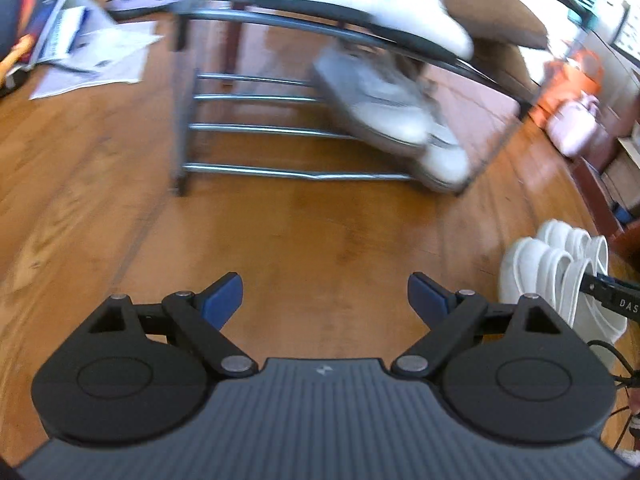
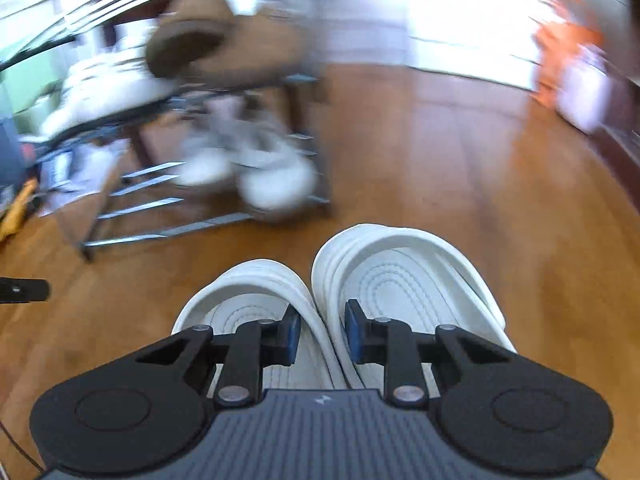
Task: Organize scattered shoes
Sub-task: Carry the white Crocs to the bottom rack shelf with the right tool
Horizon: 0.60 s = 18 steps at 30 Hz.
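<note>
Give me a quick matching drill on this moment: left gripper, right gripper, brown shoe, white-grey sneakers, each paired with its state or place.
Things:
1. left gripper
2. right gripper
3. brown shoe
4. white-grey sneakers

States or places:
A. lower tier of the metal shoe rack
B. shut on the touching inner walls of the white slippers
C. open over bare wooden floor
D. upper tier of the rack

Pairs: 1-C, 2-B, 3-D, 4-A
</note>
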Each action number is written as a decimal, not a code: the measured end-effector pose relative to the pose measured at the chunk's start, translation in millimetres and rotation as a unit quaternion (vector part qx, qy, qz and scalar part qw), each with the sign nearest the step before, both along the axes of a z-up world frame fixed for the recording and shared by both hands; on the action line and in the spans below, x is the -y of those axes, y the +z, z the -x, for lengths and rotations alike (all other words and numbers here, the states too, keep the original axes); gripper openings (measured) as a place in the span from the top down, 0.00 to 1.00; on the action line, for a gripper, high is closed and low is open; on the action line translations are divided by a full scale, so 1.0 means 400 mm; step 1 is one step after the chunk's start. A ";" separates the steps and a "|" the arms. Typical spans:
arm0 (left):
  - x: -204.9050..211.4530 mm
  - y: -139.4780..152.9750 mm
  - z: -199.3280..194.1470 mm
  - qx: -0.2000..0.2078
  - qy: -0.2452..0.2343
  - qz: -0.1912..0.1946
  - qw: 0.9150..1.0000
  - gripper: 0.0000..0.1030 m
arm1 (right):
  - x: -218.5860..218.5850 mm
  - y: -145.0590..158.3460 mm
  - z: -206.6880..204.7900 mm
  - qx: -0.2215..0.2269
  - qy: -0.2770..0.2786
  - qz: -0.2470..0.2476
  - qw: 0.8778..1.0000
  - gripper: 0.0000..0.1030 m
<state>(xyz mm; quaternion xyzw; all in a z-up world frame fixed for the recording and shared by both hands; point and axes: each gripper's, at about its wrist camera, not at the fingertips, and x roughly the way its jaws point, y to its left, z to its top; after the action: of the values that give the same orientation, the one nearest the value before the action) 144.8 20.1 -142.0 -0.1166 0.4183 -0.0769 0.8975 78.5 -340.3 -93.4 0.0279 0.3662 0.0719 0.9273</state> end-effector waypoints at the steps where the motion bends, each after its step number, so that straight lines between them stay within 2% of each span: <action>1: -0.013 -0.001 -0.001 0.001 0.005 0.000 1.000 0.13 | -0.030 0.002 -0.018 0.005 0.021 -0.001 1.000 0.77; 5: -0.085 0.007 0.000 0.012 0.033 -0.007 0.999 0.13 | -0.164 0.019 -0.087 0.017 0.090 -0.001 0.996 0.77; 11: -0.144 0.034 -0.004 0.040 0.058 -0.029 0.997 0.13 | -0.351 0.036 -0.187 0.038 0.146 0.000 0.989 0.80; 14: -0.174 0.042 -0.009 0.046 0.068 -0.041 0.996 0.12 | -0.429 0.039 -0.231 0.045 0.155 -0.002 0.987 0.80; 18: -0.185 0.040 -0.009 0.046 0.073 -0.054 0.995 0.13 | -0.522 0.018 -0.324 0.034 0.130 -0.002 0.991 0.81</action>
<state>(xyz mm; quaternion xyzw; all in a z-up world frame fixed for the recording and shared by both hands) 148.4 94.0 -126.1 -0.0940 0.3701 0.0061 0.9242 208.2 -131.4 -86.2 -0.0205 0.3346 0.1930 0.9222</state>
